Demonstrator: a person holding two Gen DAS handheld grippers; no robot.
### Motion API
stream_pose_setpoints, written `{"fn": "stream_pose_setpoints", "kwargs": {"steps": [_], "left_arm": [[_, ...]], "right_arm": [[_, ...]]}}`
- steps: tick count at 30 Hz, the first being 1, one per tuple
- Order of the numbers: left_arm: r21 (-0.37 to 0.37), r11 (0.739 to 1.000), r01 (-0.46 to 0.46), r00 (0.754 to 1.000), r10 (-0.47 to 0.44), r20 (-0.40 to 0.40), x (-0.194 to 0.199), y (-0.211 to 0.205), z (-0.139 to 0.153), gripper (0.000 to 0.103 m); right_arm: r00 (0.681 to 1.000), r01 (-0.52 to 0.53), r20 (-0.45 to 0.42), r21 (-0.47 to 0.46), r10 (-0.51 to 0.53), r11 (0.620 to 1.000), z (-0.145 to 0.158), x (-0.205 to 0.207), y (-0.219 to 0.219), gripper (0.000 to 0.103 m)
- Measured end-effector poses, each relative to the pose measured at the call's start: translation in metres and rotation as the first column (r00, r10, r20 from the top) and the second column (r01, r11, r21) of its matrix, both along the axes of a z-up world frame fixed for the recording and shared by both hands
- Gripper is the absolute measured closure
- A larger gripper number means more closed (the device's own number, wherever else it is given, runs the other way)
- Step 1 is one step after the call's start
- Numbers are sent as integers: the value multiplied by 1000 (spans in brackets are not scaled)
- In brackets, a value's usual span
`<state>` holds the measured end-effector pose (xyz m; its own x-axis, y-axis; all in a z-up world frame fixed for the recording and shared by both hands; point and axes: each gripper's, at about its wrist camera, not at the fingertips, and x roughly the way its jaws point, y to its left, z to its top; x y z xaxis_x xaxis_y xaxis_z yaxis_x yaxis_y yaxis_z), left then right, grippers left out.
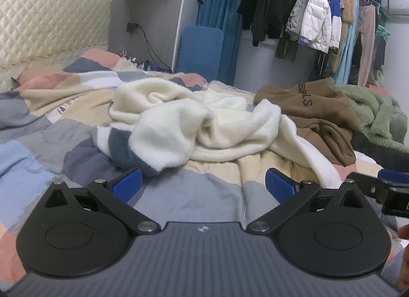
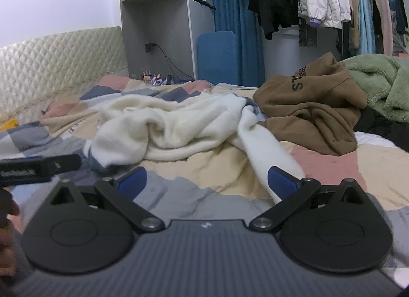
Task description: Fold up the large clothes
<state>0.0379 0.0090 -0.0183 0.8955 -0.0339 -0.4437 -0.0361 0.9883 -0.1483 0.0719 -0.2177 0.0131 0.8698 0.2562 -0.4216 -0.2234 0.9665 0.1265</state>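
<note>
The cream fleece garment (image 1: 194, 120) is seen crumpled in the middle of both frames, on the patchwork quilt (image 1: 38, 158) of the bed, with a blue-grey cuff (image 1: 122, 148) at its lower left end and a white sleeve (image 2: 265, 153) trailing toward the lower right of the right wrist view. The step in hand is judged to be the first reach, with nothing gathered yet. It would be done well if two matching points were chosen, such as the hem corners or the shoulders, so that the garment can be lifted and spread flat before any fold is made; a pinch into the bunched middle is best avoided. The brown hoodie (image 1: 314, 107) at right touches the cream garment and should be left undisturbed.

The left tongs (image 1: 203, 182) are held low and level over the quilt, released and empty, just short of the cuff. The right tongs (image 2: 207, 180) are likewise spread wide, nothing gripped, with the right pad beside the sleeve.
</note>
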Motion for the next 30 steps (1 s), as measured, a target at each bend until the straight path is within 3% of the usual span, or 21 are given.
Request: {"fn": "stream_pose_setpoints", "kwargs": {"steps": [15,26,30], "left_arm": [[-39,995,-95,995,96,22,20,20,-4,0],[59,990,-131,990,128,57,46,15,-1,0],[26,989,-143,988,142,53,56,25,6,0]], "right_arm": [[1000,-5,-24,-25,5,1000,-6,20,10,0],[999,-22,-28,-4,22,1000,2,45,17,0],[999,-16,-30,13,16,1000,11,57,19,0]]}}
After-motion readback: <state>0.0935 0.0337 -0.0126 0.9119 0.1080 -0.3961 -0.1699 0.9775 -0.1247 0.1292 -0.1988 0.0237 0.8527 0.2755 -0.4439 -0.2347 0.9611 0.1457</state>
